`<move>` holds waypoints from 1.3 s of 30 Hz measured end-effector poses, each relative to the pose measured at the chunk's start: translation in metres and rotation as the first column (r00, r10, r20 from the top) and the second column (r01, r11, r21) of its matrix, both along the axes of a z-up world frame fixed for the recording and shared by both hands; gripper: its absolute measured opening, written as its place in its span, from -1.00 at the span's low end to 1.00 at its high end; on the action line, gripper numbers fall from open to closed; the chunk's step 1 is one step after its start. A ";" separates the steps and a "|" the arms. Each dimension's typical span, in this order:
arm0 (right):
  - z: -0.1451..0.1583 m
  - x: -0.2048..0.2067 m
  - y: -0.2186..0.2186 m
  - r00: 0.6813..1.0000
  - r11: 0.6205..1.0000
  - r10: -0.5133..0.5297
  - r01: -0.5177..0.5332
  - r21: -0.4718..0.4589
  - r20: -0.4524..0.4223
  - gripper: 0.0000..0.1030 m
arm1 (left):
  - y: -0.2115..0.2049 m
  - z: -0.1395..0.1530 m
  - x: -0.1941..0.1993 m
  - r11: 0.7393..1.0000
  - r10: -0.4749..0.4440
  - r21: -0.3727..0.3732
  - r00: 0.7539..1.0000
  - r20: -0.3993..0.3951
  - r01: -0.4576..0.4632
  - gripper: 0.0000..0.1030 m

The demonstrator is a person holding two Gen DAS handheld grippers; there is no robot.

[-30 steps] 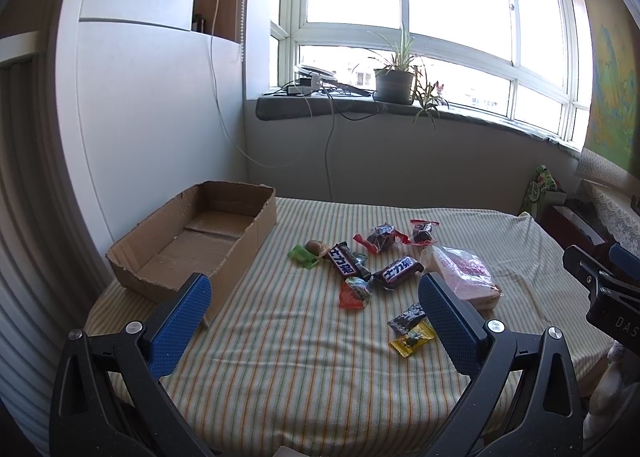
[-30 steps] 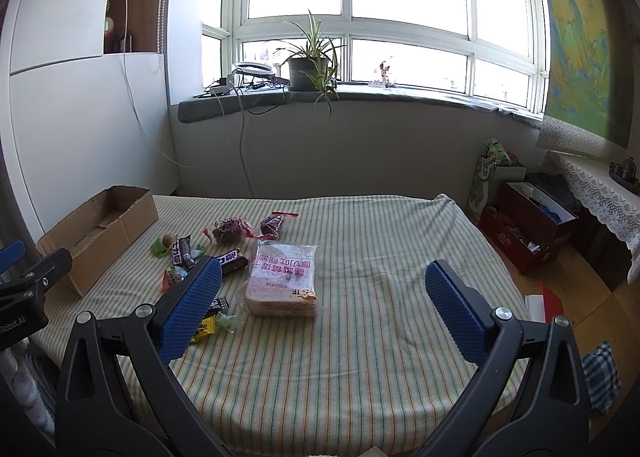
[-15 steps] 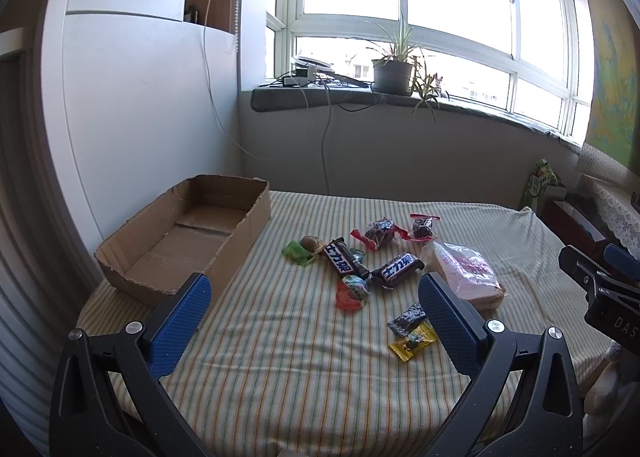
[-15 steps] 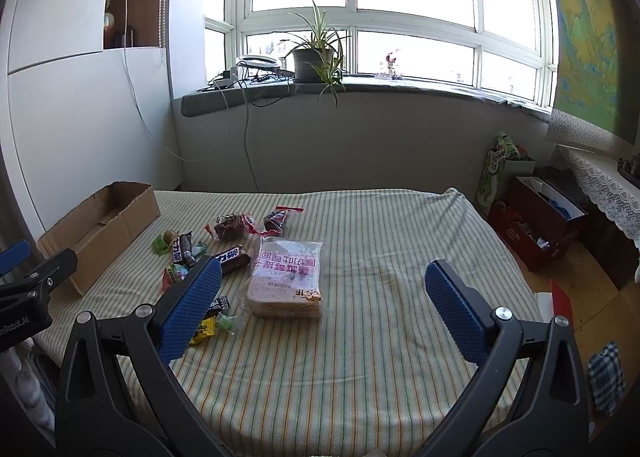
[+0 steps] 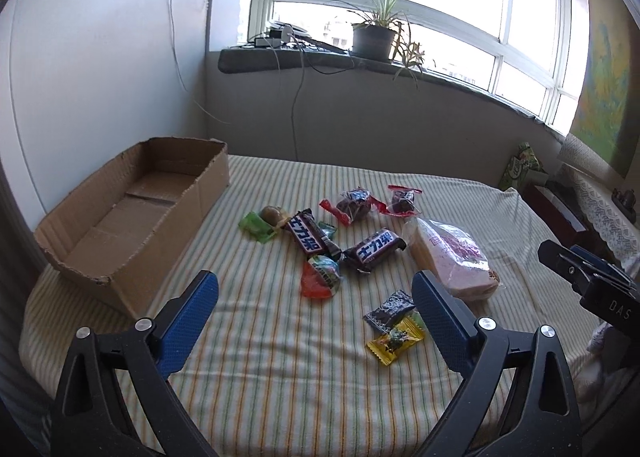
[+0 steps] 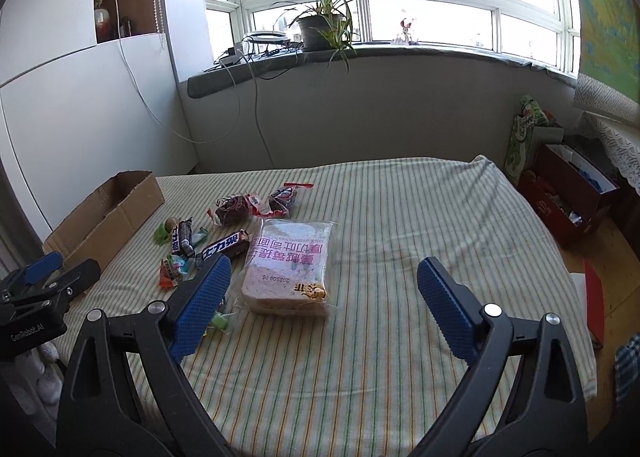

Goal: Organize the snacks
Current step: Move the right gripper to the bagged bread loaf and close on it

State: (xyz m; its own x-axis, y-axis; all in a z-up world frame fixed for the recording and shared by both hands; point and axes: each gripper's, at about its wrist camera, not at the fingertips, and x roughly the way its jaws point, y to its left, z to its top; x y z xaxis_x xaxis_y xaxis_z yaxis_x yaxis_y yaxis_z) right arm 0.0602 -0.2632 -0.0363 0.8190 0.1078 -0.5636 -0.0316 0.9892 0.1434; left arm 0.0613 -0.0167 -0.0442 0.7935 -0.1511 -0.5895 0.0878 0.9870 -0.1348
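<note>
Several wrapped snacks lie on a striped cloth: two dark chocolate bars (image 5: 309, 237) (image 5: 375, 249), a red-green candy (image 5: 321, 276), a yellow packet (image 5: 395, 339) and a bagged bread loaf (image 6: 291, 261) (image 5: 452, 257). An empty cardboard box (image 5: 132, 217) (image 6: 108, 213) stands at the left. My left gripper (image 5: 314, 297) hovers over the near cloth, its jaws wide and closing, with nothing between them. My right gripper (image 6: 322, 285) hovers near the loaf, its jaws also closing on nothing.
The table (image 6: 400, 225) ends at a grey wall under a window sill with a potted plant (image 6: 320, 27) and cables. A red box (image 6: 568, 197) and bags stand on the floor at the right. A white cabinet (image 5: 92, 69) stands behind the box.
Both grippers moved forward and down toward the table, so the snacks and loaf look nearer. Both pairs of jaws stand slightly narrower than before.
</note>
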 end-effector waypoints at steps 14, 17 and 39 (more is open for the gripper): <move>-0.045 0.063 -0.020 0.967 0.979 0.139 -0.101 0.176 -0.215 0.55 | -0.037 -0.028 0.048 0.945 -0.266 -0.241 0.949 -0.172 0.221 0.12; -0.055 0.076 -0.025 0.952 0.963 0.169 -0.104 0.248 -0.256 0.55 | -0.049 -0.033 0.059 0.923 -0.320 -0.285 0.926 -0.201 0.257 0.10; -0.080 0.121 -0.025 0.884 0.881 0.304 -0.120 0.457 -0.354 0.05 | -0.082 -0.059 0.098 0.865 -0.439 -0.394 0.850 -0.290 0.312 -0.08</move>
